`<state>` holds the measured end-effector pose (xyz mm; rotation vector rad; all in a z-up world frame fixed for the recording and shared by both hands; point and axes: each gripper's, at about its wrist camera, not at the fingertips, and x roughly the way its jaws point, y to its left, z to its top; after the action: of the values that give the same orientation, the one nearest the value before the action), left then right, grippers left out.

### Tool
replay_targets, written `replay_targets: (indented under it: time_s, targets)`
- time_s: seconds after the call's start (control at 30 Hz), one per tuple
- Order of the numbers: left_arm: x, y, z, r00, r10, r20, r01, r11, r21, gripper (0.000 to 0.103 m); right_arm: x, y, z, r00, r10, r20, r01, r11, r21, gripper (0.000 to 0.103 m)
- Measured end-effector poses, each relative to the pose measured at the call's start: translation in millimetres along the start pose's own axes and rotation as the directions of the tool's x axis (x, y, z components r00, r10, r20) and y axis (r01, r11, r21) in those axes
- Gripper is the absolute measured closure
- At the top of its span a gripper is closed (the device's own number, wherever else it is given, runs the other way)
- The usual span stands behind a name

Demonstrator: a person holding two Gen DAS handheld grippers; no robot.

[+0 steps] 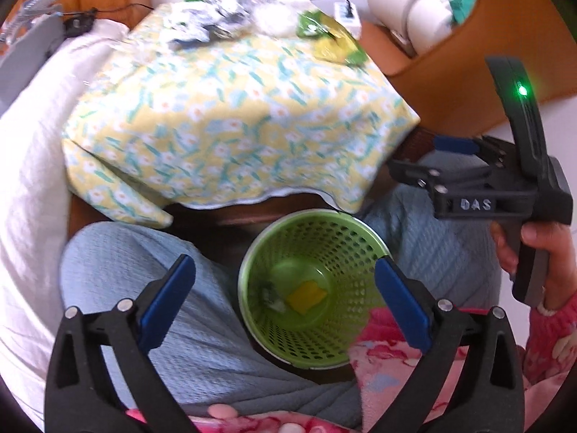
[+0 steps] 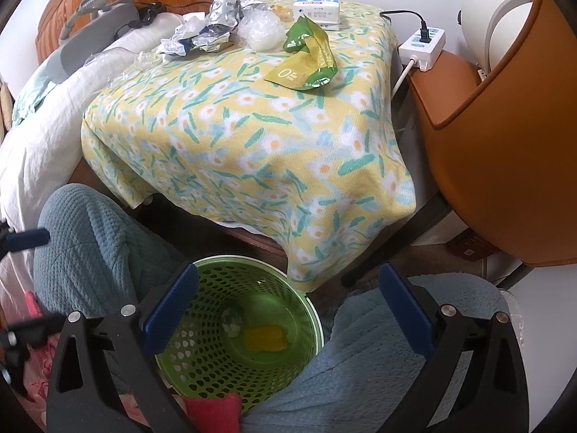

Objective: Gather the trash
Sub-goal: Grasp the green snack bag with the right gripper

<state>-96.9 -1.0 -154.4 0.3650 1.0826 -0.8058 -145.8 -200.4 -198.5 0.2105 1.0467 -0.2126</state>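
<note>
Hovering, both jaws spread wide and holding nothing: left gripper (image 1: 285, 301) directly above the green perforated plastic waste basket (image 1: 310, 278), right gripper (image 2: 286, 306) just over the same basket's rim (image 2: 249, 263). Sitting at the basket's bottom: a yellow scrap (image 2: 265, 337) and a small pale crumpled bit (image 2: 230, 319). Waiting farther off, on the small table draped in a yellow floral cloth (image 2: 252, 137): green-and-yellow foil snack wrapper (image 2: 306, 57), then crumpled silver foil wrapper (image 2: 212, 25), clear plastic bag (image 2: 261, 30) and white milk carton (image 2: 317, 9) at the far edge. Judging best: reaching for the near snack wrapper first, keeping jaws wide, pinching a raised fold, lifting clear of the cloth, releasing only above the basket mouth.
</note>
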Motion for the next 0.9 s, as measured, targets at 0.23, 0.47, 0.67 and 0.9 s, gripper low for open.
replay_targets:
  time_s: [0.23,0.47,0.67,0.9]
  targets:
    - [-12.4,20.9,24.1,0.996,0.056,0.073,-0.053,0.998,-0.041,0.008,-15.0,7.9,26.8,0.997,0.010,0.073,-0.007,0.999,-0.042,0.004]
    - [-18.6,46.7,78.0,0.973,0.141,0.185,-0.129,0.989,-0.074,0.008,-23.8,11.0,97.9,0.975,-0.026,0.220,0.049,0.994,-0.102,0.004]
    - [-13.1,66.8,124.5,0.957,0.168,0.235,-0.138,0.981,-0.137,0.008,15.4,-9.4,163.1,0.976,-0.072,0.208,0.085,0.995,-0.058,0.015]
    - [0.4,69.6,143.5,0.952,0.195,0.237,-0.162,0.975,-0.151,0.008,53.1,-28.4,181.2,0.993,-0.044,0.111,0.048,0.998,-0.035,0.052]
